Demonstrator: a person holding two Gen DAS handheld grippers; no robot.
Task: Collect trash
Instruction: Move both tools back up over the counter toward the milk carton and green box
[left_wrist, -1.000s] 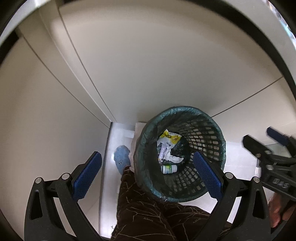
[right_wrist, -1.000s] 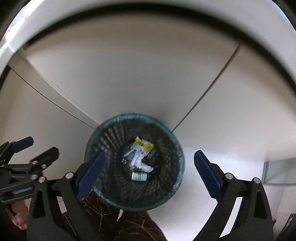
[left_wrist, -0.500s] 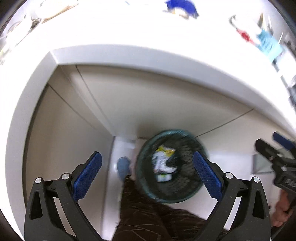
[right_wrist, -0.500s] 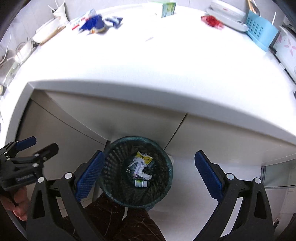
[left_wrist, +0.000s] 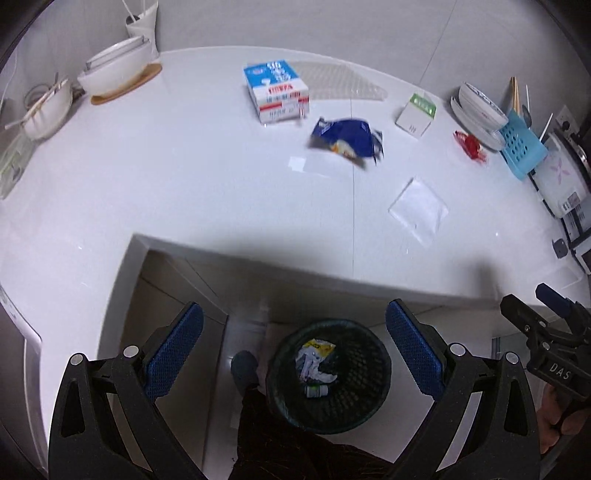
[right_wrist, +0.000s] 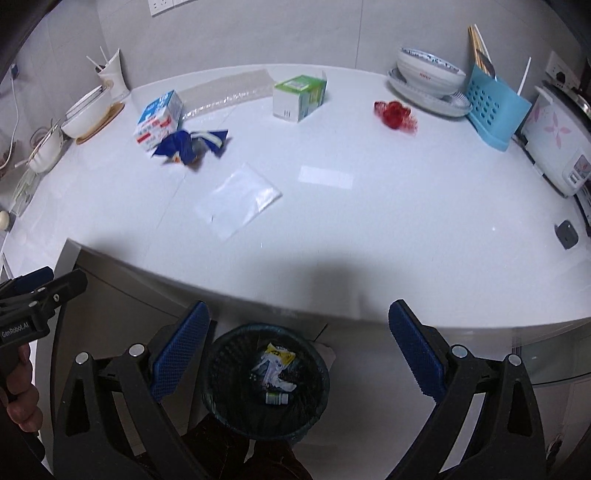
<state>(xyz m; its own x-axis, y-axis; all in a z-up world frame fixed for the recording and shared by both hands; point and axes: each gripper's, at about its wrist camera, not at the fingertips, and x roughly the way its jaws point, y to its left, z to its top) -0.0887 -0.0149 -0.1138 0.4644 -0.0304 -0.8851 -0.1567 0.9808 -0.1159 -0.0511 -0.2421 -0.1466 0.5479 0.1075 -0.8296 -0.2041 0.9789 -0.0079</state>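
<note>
A dark mesh trash basket (left_wrist: 373, 384) (right_wrist: 229, 354) stands on the floor below the counter edge, holding a crumpled wrapper (left_wrist: 314, 363) (right_wrist: 275, 367) and a small bottle (left_wrist: 316, 390) (right_wrist: 277, 398). On the white counter (left_wrist: 184, 192) (right_wrist: 406, 229) lie a blue crumpled bag (left_wrist: 347, 142) (right_wrist: 188, 146), a red wrapper (left_wrist: 471, 146) (right_wrist: 395, 114), a clear plastic bag (left_wrist: 419, 210) (right_wrist: 238, 201), a blue-white carton (left_wrist: 277, 90) (right_wrist: 159, 120) and a green-white carton (left_wrist: 417, 114) (right_wrist: 299, 96). My left gripper (left_wrist: 295, 354) and right gripper (right_wrist: 299, 354) hang open and empty above the basket.
Bowls (left_wrist: 118, 68) (right_wrist: 430, 74), a blue utensil rack (left_wrist: 522, 144) (right_wrist: 493, 107) and a rice cooker (right_wrist: 557, 144) line the counter's back and sides. A person's leg (left_wrist: 280, 439) and slipper (left_wrist: 243, 369) are beside the basket. A hand (right_wrist: 22, 402) holds the left gripper.
Both grippers have lifted and tilted up from just above the basket, so the counter top with its litter has come into view. Both stay open and empty.
</note>
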